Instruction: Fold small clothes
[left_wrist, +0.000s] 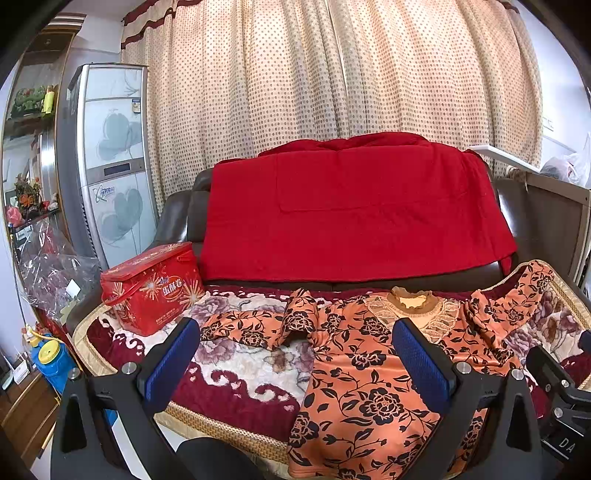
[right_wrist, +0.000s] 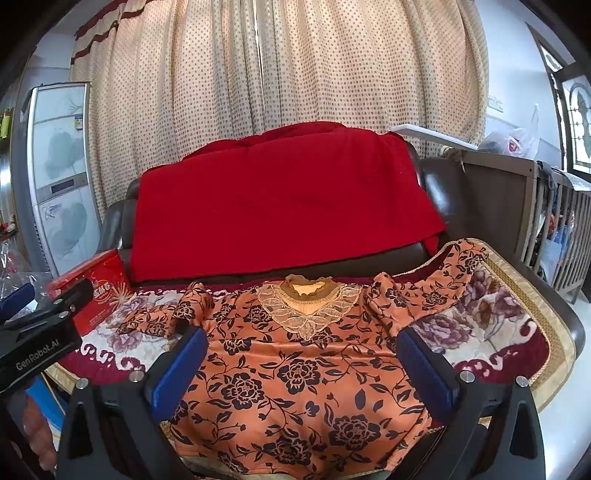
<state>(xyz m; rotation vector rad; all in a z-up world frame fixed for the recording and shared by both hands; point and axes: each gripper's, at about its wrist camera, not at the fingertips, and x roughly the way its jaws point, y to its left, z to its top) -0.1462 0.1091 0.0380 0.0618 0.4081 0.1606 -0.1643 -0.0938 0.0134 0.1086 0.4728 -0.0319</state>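
An orange top with black flowers and a lace collar (left_wrist: 369, 373) (right_wrist: 295, 365) lies spread face up on a floral blanket (left_wrist: 236, 369) (right_wrist: 491, 325) over a sofa seat. Its left sleeve (left_wrist: 255, 325) (right_wrist: 162, 321) is crumpled and bent. Its right sleeve (left_wrist: 517, 295) (right_wrist: 436, 284) reaches back to the right. My left gripper (left_wrist: 295, 354) is open and empty, above the top's left side. My right gripper (right_wrist: 303, 362) is open and empty, above the middle of the top. The left gripper's body also shows in the right wrist view (right_wrist: 40, 332).
A red gift box (left_wrist: 151, 288) (right_wrist: 96, 288) stands on the blanket's far left. A red blanket (left_wrist: 351, 214) (right_wrist: 280, 203) drapes the dark sofa back. A tall appliance (left_wrist: 110, 162) and clear plastic wrap (left_wrist: 51, 273) stand left. A wooden crib (right_wrist: 546, 221) stands right.
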